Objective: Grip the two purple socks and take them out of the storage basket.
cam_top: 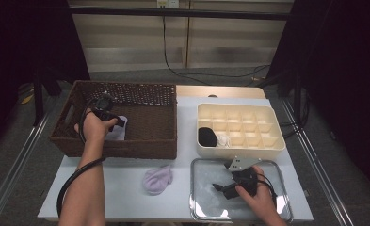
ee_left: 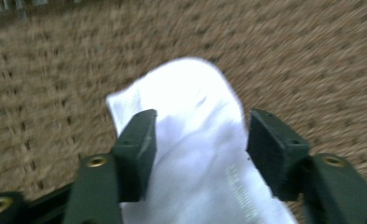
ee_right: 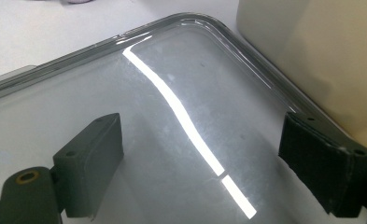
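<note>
Your left gripper [cam_top: 118,121] is down inside the woven basket [cam_top: 150,136] at the left of the table, and its jaws stand apart on either side of a white sock [ee_left: 190,154]. The pads sit just clear of the cloth; the picture is blurred, so the left pad may be brushing it, but nothing is clamped. The sock lies on the basket floor toward the left side. Your right gripper [cam_top: 221,187] hovers at the near right over the clear tray [ee_right: 78,60], jaws spread wide with nothing between them. A pale purple sock [cam_top: 157,180] lies on the table just left of that tray, near the basket's front wall. Farther right, the cream divided box [cam_top: 267,141] holds a black bundle [cam_top: 207,136] in its near-left corner.
</note>
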